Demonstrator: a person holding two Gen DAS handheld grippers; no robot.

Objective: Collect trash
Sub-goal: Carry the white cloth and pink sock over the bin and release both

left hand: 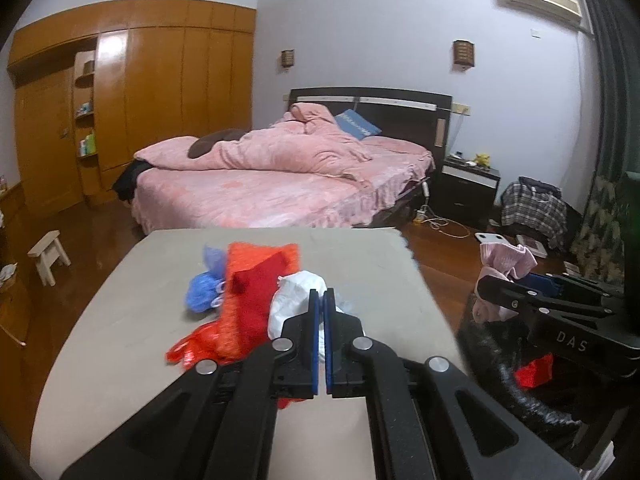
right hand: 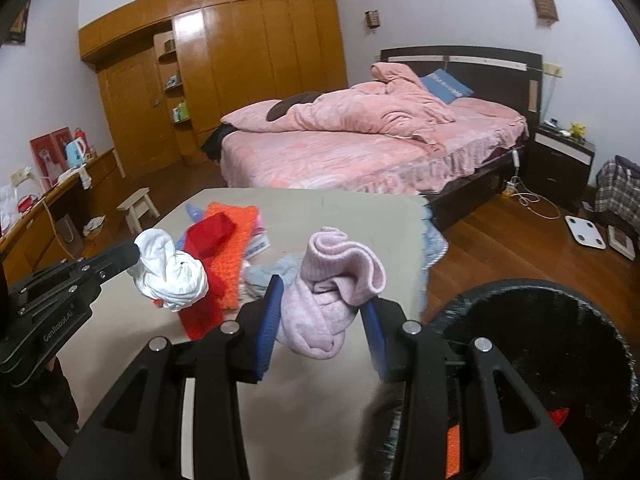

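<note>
Starting at the left, our left gripper (right hand: 134,254) has its jaws pinched tight on a thin fold of the white crumpled bag (right hand: 172,276), which hangs off the tips above the beige table (left hand: 120,340). We judge that bite shallow: a sideways swing could let the bag slip out, or drag it across the red and orange cloth pile (left hand: 256,296) and pull the blue plastic bag (left hand: 204,292) along with it.

In the middle, the table is bare in front of us, so there is room to carry both loads low. Its right edge (right hand: 420,248) is the line to clear; beyond it the wooden floor (right hand: 500,240) drops away.

To the right, our right gripper (right hand: 324,320) clamps the pink knitted bundle (right hand: 336,280) partway closed; loose folds bulge above the pads and could snag or unroll. The black bin (right hand: 540,320) stands just beside the table, mouth open, red scraps already inside. A release short of its near rim would drop the trash on the floor.
</note>
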